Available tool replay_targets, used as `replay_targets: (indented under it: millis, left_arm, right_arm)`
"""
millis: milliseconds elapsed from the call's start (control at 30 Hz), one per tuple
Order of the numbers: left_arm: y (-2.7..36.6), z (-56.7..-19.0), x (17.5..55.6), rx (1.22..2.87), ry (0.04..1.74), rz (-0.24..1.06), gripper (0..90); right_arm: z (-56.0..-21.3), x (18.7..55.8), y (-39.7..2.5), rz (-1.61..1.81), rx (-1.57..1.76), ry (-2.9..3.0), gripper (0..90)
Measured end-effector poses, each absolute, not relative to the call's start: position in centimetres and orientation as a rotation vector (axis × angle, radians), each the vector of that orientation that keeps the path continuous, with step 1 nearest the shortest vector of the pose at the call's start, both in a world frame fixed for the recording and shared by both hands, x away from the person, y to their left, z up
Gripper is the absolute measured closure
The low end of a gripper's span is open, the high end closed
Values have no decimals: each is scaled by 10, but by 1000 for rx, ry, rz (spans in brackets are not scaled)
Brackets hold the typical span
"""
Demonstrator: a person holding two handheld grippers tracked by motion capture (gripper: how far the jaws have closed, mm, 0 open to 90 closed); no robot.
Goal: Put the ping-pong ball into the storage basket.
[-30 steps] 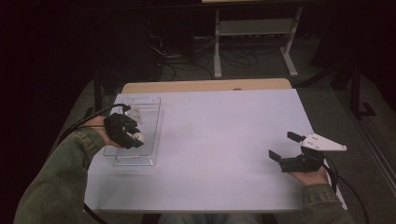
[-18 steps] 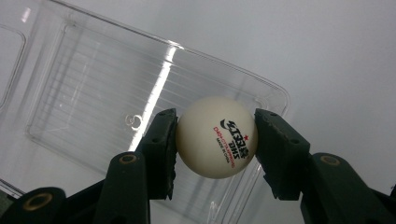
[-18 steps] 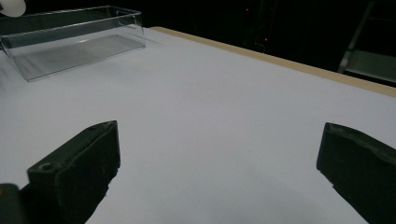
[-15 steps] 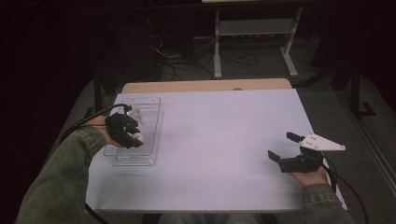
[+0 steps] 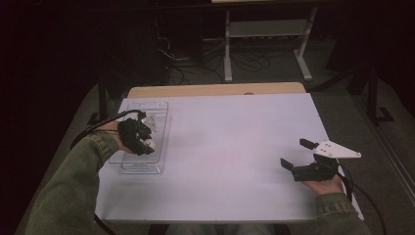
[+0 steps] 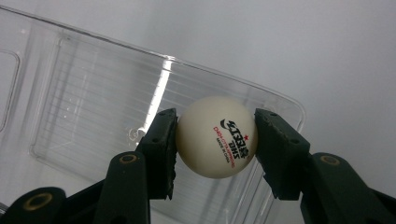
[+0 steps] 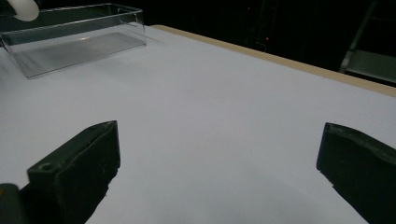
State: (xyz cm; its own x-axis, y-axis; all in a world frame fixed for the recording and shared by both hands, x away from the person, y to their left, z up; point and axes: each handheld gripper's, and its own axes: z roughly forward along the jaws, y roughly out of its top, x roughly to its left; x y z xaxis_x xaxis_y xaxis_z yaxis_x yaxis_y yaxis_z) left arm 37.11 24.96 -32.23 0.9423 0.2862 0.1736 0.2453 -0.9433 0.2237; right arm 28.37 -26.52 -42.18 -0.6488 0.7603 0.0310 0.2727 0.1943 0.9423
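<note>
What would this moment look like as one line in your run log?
left hand-held gripper: shut on ping-pong ball above clear tray | right hand-held gripper: open, idle over white table

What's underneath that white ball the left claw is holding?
Under the ball, clamped in the left gripper, lies the clear plastic tray, bare where visible. The patch straight below the ball is covered.
</note>
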Motion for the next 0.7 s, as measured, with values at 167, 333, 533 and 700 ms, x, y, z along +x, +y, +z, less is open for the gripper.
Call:
replay_targets:
  millis: [167, 333, 533, 700]
  left_arm:
    - [251, -328, 373, 2919, 380, 305, 509]
    - [252, -333, 374, 2908, 373, 285, 509]
    - [251, -343, 377, 2933, 373, 262, 508]
    - [252, -348, 379, 2930, 374, 242, 508]
  right_arm:
    - [-422, 284, -265, 1456, 962, 2029, 0]
    - [-422, 284, -265, 1454, 961, 2030, 0]
    - [-422, 284, -264, 1453, 958, 2034, 0]
    - [-422, 284, -265, 1451, 960, 2037, 0]
